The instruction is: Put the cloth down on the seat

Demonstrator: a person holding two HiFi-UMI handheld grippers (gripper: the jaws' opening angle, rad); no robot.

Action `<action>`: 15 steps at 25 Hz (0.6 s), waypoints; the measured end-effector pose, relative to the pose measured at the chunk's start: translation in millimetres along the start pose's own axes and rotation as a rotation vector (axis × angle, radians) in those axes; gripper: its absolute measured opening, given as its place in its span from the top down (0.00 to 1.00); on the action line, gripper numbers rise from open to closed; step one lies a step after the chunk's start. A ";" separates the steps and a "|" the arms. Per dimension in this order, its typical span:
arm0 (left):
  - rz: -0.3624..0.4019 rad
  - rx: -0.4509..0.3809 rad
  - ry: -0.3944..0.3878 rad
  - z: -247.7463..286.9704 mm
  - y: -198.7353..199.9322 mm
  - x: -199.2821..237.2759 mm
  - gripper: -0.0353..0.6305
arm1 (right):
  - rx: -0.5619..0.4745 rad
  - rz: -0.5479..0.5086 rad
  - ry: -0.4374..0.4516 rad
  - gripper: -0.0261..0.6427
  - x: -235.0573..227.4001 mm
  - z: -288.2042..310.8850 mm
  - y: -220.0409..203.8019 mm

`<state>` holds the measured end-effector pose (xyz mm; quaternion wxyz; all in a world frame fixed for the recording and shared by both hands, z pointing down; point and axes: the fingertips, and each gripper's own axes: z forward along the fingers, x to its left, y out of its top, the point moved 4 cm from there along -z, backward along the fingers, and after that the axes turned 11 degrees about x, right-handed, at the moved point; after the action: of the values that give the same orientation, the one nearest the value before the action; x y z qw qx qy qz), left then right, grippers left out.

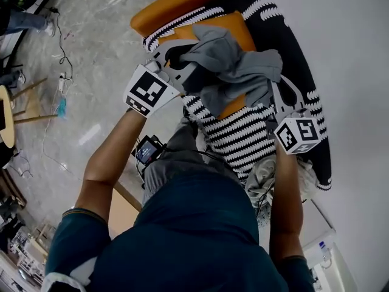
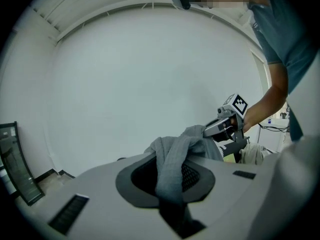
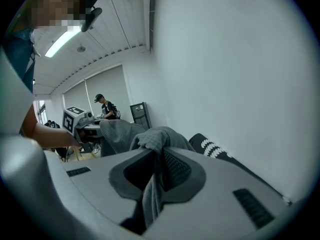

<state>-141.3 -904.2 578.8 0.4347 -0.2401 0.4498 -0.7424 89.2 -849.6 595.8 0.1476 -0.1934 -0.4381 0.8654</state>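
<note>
A grey cloth (image 1: pixel 234 66) hangs bunched between my two grippers over the orange seat (image 1: pixel 237 26) of a chair. My left gripper (image 1: pixel 179 72) is shut on the cloth's left end. My right gripper (image 1: pixel 276 93) is shut on its right end. In the left gripper view the cloth (image 2: pixel 172 159) runs out of my left gripper (image 2: pixel 170 184) toward the right gripper (image 2: pixel 225 126). The right gripper view has the cloth (image 3: pixel 160 139) pinched in my right gripper (image 3: pixel 157 179), with the left gripper (image 3: pixel 75 119) beyond it. Whether the cloth touches the seat I cannot tell.
A black-and-white striped blanket (image 1: pixel 240 135) drapes over the chair and its right side. A white wall (image 1: pixel 352 53) stands close on the right. Cables and a small device (image 1: pixel 148 151) lie on the floor at left, near a wooden table (image 1: pixel 6 117). A person (image 3: pixel 105 106) stands far back.
</note>
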 end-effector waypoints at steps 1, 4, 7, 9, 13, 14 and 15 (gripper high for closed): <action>-0.002 0.007 -0.007 7.8 -3.1 0.5 0.87 | -0.002 0.006 -0.008 0.90 -5.9 2.4 -3.1; -0.014 0.031 -0.027 30.5 -15.2 2.7 0.87 | 0.003 0.019 -0.028 0.90 -22.1 12.3 -13.1; -0.030 0.046 -0.035 51.2 -25.2 14.4 0.87 | 0.018 0.027 -0.040 0.90 -38.0 31.1 -16.4; -0.040 0.057 -0.041 65.4 -32.6 24.2 0.87 | 0.034 0.039 -0.047 0.90 -47.7 45.0 -20.2; -0.054 0.090 -0.038 97.7 -60.5 56.3 0.87 | 0.082 0.059 -0.056 0.90 -66.0 90.8 -31.9; -0.058 0.100 -0.032 105.3 -66.8 64.0 0.87 | 0.095 0.067 -0.059 0.90 -70.8 101.1 -34.2; -0.064 0.110 -0.028 112.5 -72.2 69.5 0.87 | 0.108 0.077 -0.062 0.90 -75.5 108.7 -36.9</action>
<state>-123.4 -1000.1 693.7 0.4293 -0.2403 0.3942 -0.7763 108.5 -936.8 700.3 0.1110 -0.1750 -0.3875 0.8983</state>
